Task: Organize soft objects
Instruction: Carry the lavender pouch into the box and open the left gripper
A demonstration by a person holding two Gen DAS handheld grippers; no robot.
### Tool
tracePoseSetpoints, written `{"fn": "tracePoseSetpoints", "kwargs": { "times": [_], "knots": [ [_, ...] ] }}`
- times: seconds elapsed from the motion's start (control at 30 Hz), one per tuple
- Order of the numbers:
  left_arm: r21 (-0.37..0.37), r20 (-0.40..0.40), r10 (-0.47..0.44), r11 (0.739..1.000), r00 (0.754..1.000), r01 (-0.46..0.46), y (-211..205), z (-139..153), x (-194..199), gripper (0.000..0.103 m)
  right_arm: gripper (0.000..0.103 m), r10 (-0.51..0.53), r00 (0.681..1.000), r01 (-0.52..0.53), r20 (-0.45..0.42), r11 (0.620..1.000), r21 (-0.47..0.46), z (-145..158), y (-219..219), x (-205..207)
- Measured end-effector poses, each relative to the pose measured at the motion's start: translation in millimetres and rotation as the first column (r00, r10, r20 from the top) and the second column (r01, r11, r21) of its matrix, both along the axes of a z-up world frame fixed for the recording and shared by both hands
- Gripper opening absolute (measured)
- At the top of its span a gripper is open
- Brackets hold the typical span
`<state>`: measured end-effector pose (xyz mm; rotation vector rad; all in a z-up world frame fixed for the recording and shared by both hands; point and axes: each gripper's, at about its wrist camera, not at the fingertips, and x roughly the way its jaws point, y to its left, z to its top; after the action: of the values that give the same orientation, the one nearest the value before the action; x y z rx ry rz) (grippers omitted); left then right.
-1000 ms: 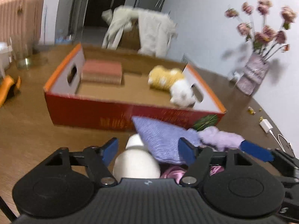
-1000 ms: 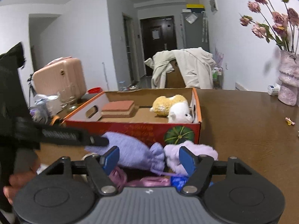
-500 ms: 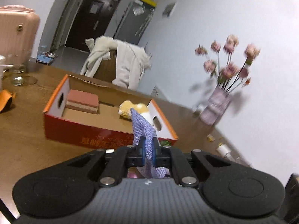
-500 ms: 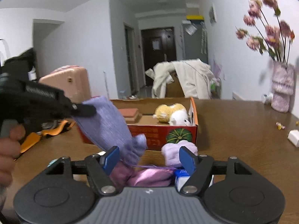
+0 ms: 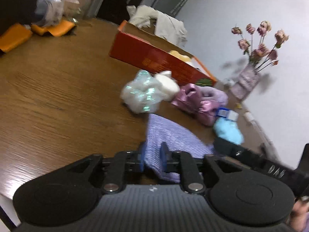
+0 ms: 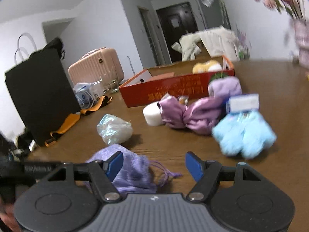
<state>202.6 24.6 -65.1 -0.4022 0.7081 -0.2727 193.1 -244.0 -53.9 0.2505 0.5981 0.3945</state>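
On the brown wooden table [image 6: 260, 89] we hold the left gripper [image 5: 152, 157] with its blue pads pinched onto the lavender knit pouch [image 5: 170, 135]; the cloth bunches between them and spreads forward over the wood. Our right gripper [image 6: 154, 163] stands wide apart and grips nothing, its left finger just over the same pouch [image 6: 127, 166], whose drawstring tassel trails into the gap.

Only the right wrist view lets us see the pale blue fluffy item [image 6: 245, 133] with its white card label, the pink suitcase [image 6: 96, 65], the black bag [image 6: 38, 94] and the glass jar [image 6: 111, 84]. The left wrist view alone shows the whole vase of pink flowers [image 5: 249, 77] against the wall. Both show the red cardboard box [image 6: 173, 90], with a yellow plush [image 6: 204, 66] inside, and before it the iridescent wrapped bundle [image 6: 114, 128], the white roll [image 6: 152, 114], the purple satin bow [image 6: 191, 114] and a lilac fuzzy item [image 6: 225, 86].

In the left wrist view bare wood lies wide to the left of the pile, and the table's near edge shows at lower left. In the right wrist view a clear strip runs between the grippers and the pile.

The box front carries yellow print and a green melon picture, too blurred for us to read; so is the lettering on the gripper arm.
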Motion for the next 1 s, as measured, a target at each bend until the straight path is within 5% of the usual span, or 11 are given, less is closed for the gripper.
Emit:
{"fn": "tracePoseSetpoints", "kwargs": {
  "times": [0.17,0.3,0.4,0.6,0.83,1.0],
  "knots": [
    [-0.005,0.047,-0.05,0.999,0.998,0.05,-0.4,1.4,-4.7,0.025,0.071,-0.001,1.0,0.001,-0.028,0.999,0.032,-11.4,9.6,1.5],
    [0.007,0.028,-0.106,0.994,0.994,0.106,-9.6,-5.6,-7.3,0.014,0.056,-0.012,0.998,0.015,-0.055,0.999,0.052,-18.3,13.2,-0.8],
    [0.034,0.026,-0.117,0.993,0.993,0.116,-15.1,-6.9,-12.7,0.012,0.05,-0.028,0.998,0.032,-0.06,0.997,0.067,-17.9,11.1,-4.2],
    [0.033,0.057,-0.163,0.986,0.985,0.162,-19.8,-1.8,-17.0,0.009,0.021,-0.037,0.998,0.039,-0.06,0.999,0.038,-14.2,11.7,-8.8],
    [0.043,0.204,-0.201,0.98,0.958,0.197,-21.6,53.7,10.1,0.009,0.015,-0.026,0.997,0.025,0.076,1.0,0.006,38.7,6.9,5.4],
    [0.05,0.244,-0.172,0.985,0.954,0.165,-18.2,100.7,87.8,0.009,0.015,0.03,0.987,-0.029,0.156,0.999,-0.014,86.8,5.0,81.0]
  ]
}}
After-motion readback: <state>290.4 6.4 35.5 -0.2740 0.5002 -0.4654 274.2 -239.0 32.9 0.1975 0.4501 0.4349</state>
